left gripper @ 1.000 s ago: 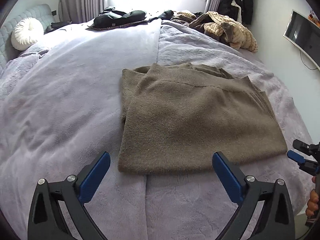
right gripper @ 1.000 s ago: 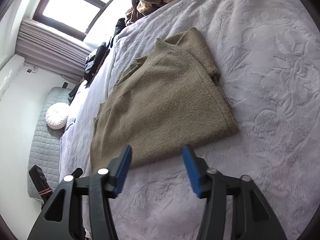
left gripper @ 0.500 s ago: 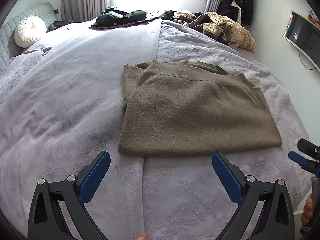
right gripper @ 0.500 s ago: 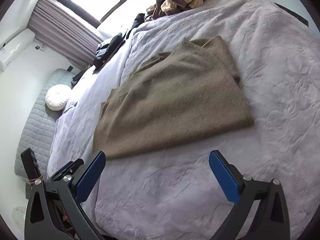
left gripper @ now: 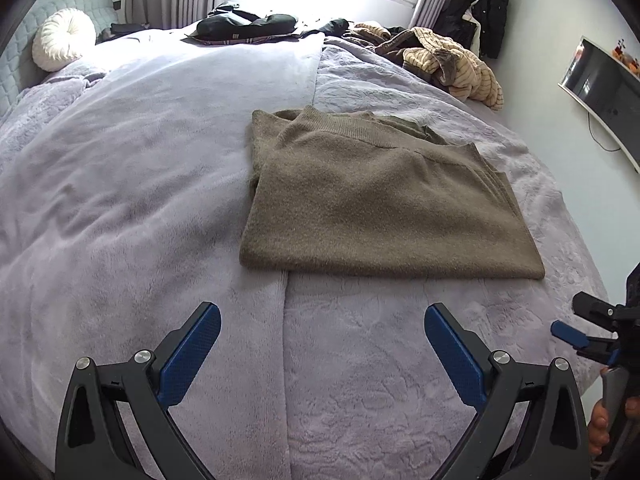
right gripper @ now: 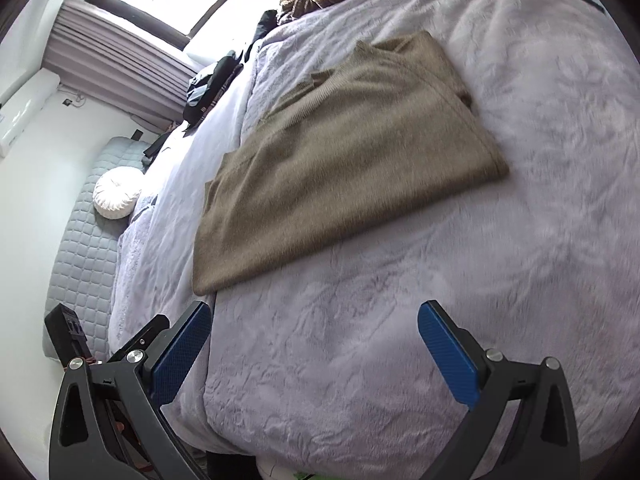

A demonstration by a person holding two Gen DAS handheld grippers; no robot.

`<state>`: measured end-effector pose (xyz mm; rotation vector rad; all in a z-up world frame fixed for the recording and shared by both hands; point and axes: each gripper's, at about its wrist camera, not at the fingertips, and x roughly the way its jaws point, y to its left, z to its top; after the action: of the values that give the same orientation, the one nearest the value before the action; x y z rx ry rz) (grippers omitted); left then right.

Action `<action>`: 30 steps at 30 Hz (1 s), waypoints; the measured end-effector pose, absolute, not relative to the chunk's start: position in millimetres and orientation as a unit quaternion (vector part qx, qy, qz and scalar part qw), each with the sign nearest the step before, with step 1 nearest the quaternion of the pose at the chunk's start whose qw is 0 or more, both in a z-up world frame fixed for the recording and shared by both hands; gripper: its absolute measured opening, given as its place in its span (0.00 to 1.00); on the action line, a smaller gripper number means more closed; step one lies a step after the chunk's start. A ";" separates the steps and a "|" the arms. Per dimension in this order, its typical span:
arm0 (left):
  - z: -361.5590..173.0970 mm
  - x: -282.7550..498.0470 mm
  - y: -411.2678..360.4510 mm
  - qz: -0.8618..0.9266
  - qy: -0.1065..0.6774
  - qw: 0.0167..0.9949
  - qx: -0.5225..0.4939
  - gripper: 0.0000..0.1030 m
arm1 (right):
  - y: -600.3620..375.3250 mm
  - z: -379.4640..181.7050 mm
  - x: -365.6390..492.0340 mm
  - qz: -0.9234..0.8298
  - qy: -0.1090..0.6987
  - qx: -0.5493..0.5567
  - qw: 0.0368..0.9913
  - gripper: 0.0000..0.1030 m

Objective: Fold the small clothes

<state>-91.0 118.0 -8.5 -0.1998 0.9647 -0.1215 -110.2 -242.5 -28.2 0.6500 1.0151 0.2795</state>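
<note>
A folded olive-brown knit sweater (left gripper: pixel 384 204) lies flat on the lilac bedspread (left gripper: pixel 140 200), its ribbed hem toward the window. The right wrist view shows the same sweater (right gripper: pixel 352 160) from its right side. My left gripper (left gripper: pixel 322 320) hangs open over the bare bedspread, a short way in front of the sweater's near edge, holding nothing. My right gripper (right gripper: pixel 314 320) is also wide open and empty, off the sweater's near edge. The right gripper (left gripper: pixel 580 326) shows at the right edge of the left wrist view, with a hand (left gripper: pixel 600 424) on its handle.
A heap of striped beige clothes (left gripper: pixel 452 64) lies at the bed's far right and dark clothes (left gripper: pixel 248 26) by the window. A round white cushion (left gripper: pixel 64 38) rests at the padded headboard. A wall screen (left gripper: pixel 604 88) hangs on the right. The bed's edge runs just below my grippers.
Both grippers have drawn back from the sweater, which now lies farther from the fingers. The right gripper's jaws went from half apart to wide open. The sweater itself has not moved.
</note>
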 end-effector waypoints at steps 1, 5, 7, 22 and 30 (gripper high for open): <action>-10.6 -92.6 119.8 -0.059 0.464 0.878 -0.099 0.99 | -242.1 -32.6 -113.2 0.131 0.479 0.312 0.810 1.00; -19.4 -100.3 127.7 -0.060 0.467 0.875 -0.116 0.99 | -240.6 -45.3 -122.4 0.127 0.487 0.338 0.795 1.00; -22.0 -103.5 130.2 -0.063 0.467 0.874 -0.121 0.99 | -240.6 -49.4 -125.5 0.124 0.488 0.348 0.790 1.00; -31.3 -108.5 147.9 -0.082 0.470 0.866 -0.147 0.99 | -236.0 -57.6 -132.8 0.109 0.478 0.398 0.775 1.00; -37.1 -104.9 173.5 -0.075 0.469 0.861 -0.180 0.99 | -199.2 -57.2 -112.0 0.145 0.479 0.399 0.768 1.00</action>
<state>-104.9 173.5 -37.2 -0.3774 0.9847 -0.1577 -112.0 -199.2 -57.2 0.8670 1.0400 0.3146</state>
